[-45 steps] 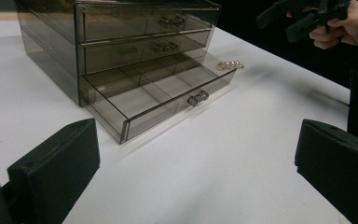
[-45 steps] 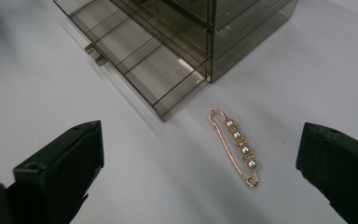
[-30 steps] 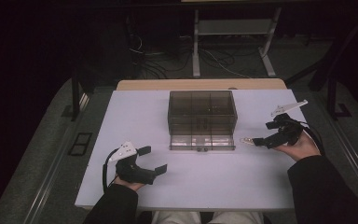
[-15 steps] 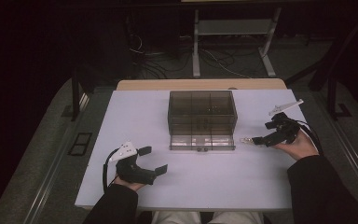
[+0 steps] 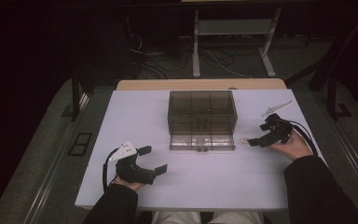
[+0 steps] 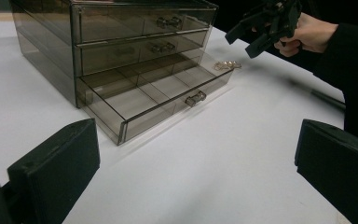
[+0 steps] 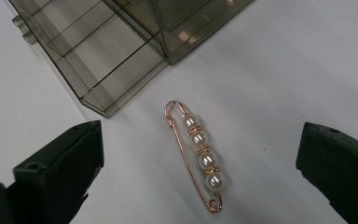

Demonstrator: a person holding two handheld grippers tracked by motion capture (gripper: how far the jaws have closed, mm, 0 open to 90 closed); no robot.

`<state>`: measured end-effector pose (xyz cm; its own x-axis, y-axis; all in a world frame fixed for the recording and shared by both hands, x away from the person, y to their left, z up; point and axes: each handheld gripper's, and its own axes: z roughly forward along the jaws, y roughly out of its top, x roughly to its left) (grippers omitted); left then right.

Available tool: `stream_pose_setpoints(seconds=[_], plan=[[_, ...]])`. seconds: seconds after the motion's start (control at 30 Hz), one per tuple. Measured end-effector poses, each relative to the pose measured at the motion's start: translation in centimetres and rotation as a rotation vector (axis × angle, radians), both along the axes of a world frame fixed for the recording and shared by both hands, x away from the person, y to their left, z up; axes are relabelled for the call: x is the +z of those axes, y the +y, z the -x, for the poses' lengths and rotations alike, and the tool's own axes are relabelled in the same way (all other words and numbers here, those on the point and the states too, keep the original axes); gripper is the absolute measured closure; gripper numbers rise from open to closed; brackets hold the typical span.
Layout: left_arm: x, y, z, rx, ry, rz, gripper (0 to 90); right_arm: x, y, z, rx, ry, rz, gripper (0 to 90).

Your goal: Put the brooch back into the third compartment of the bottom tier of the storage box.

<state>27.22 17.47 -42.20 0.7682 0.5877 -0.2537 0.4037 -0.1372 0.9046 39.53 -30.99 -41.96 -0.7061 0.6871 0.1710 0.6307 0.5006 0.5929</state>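
Here we see the pearl brooch (image 7: 198, 155) lying flat on the table (image 5: 205, 177), just beside the pulled-out bottom drawer (image 7: 98, 56) of the smoked organiser (image 5: 202, 114), between the spread jaws of our right gripper (image 7: 200, 172); our left gripper (image 5: 154, 159), also released, rests well apart from the drawer.

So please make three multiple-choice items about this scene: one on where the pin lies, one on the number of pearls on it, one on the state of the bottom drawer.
1. Where does the pin lie?
A. in the bottom drawer
B. on the table beside the drawer's corner
C. on top of the box

2. How many pearls does it carry?
A. two
B. four
C. six

3. What is the state of the bottom drawer?
A. pulled out
B. shut
C. taken off the box

Answers: 1 B, the pin rests on the white table just outside the drawer's corner. 2 B, the right gripper view shows four pearls in a row. 3 A, it stands out from the box while the drawers above are shut.
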Motion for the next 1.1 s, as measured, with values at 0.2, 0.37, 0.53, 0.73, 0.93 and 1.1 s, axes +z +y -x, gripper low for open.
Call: stream_pose_setpoints(seconds=[0.2,0.37,0.53,0.73,0.93,1.1], plan=[[0.0,0.0,0.0,-0.003,-0.001,-0.003,0.0,-0.7,0.6,-0.3,0.015,0.016,0.018,0.3],[0.0,0.1,-0.1,0.003,-0.002,0.002,0.0,-1.1,0.9,-0.3,0.033,0.02,0.045,0.3],[0.0,0.0,0.0,-0.003,-0.004,-0.002,0.0,-1.2,1.0,-0.3,0.051,0.013,0.051,7.4],[0.0,0.0,-0.1,-0.001,-0.005,-0.001,0.0,-1.2,1.1,-0.3,0.073,0.013,0.058,16.0],[0.0,0.0,-0.1,-0.004,-0.005,-0.004,0.0,-1.4,1.2,-0.3,0.094,0.003,0.076,23.8],[0.0,0.0,-0.1,-0.005,-0.007,-0.003,0.0,-1.4,1.2,-0.2,0.108,-0.005,0.077,33.9]])
